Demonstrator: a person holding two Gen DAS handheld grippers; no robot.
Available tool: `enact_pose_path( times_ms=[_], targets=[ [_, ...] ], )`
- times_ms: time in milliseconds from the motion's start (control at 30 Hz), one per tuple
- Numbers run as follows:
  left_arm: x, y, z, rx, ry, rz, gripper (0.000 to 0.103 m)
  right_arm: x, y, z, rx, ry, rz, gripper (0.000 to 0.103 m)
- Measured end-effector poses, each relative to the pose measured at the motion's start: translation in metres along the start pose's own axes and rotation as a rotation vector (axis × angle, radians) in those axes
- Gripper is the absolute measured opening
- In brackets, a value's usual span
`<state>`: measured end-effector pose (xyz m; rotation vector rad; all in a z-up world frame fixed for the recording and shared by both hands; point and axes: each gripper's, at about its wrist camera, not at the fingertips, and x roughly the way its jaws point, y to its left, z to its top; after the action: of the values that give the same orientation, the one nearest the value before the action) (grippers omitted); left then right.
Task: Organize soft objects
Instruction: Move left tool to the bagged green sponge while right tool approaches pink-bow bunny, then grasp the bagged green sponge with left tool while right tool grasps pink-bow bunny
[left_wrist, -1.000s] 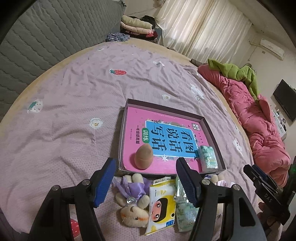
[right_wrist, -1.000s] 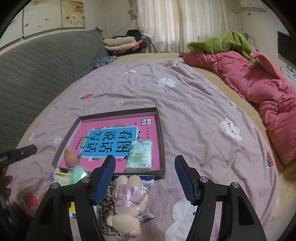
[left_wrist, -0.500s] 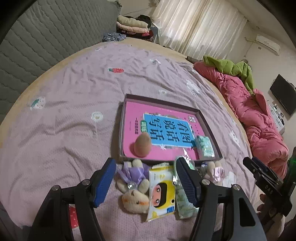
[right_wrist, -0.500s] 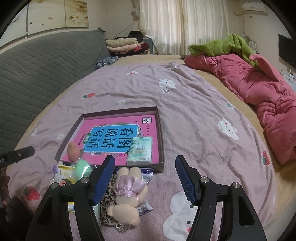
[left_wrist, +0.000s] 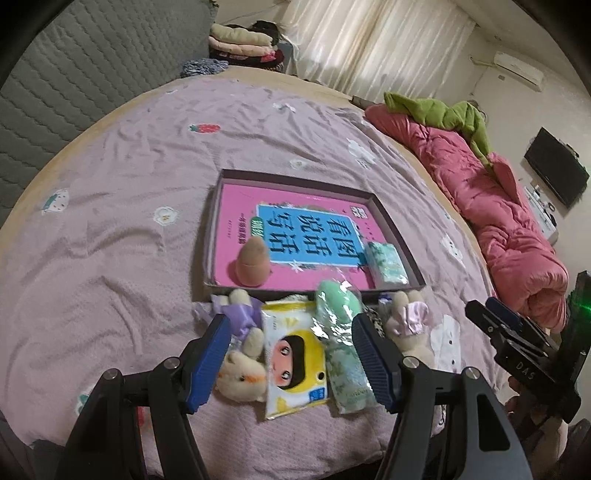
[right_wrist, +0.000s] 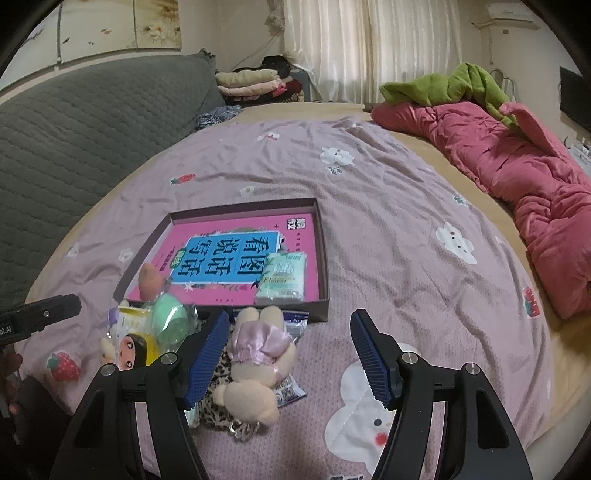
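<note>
A shallow dark box (left_wrist: 406, 254) (right_wrist: 322, 254) lies on the bed with a pink book inside. On the book stand a tan egg-shaped sponge (left_wrist: 252, 257) (right_wrist: 149, 281) and a green tissue pack (left_wrist: 387, 263) (right_wrist: 283, 277). In front of the box lie a purple-dressed plush (left_wrist: 242, 343), a yellow wipes pack (left_wrist: 295, 350) (right_wrist: 131, 338), a green wrapped sponge (left_wrist: 336, 306) (right_wrist: 170, 320) and a pink-dressed plush (left_wrist: 408, 321) (right_wrist: 256, 362). My left gripper (left_wrist: 291, 354) is open above the yellow pack. My right gripper (right_wrist: 288, 354) is open over the pink-dressed plush.
The bed has a mauve patterned sheet (left_wrist: 110, 206). A pink quilt (right_wrist: 517, 177) with a green cloth (right_wrist: 443, 85) lies along the right side. A grey padded headboard (right_wrist: 74, 129) is at the left. Folded clothes (right_wrist: 251, 83) are stacked at the far end.
Both grippers have drawn back and up from the box, so the items in front of it show more fully. Both stay open. Nothing was picked up.
</note>
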<state>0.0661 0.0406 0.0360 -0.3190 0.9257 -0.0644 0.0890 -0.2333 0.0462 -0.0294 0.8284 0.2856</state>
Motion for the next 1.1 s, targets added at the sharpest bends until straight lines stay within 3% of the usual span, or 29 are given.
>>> enact_pose_path(
  times_ms=[500,1100],
  targets=[
    [0.016,-0.023,-0.015,0.042,0.061,-0.023,0.067,0.013,0.017,-0.026,-0.037,0.073,0.043,0.070],
    [0.061,-0.042,-0.007,0.057,0.123,-0.021,0.067,0.035,0.016,-0.036,-0.039,0.130,0.052,0.070]
  ],
)
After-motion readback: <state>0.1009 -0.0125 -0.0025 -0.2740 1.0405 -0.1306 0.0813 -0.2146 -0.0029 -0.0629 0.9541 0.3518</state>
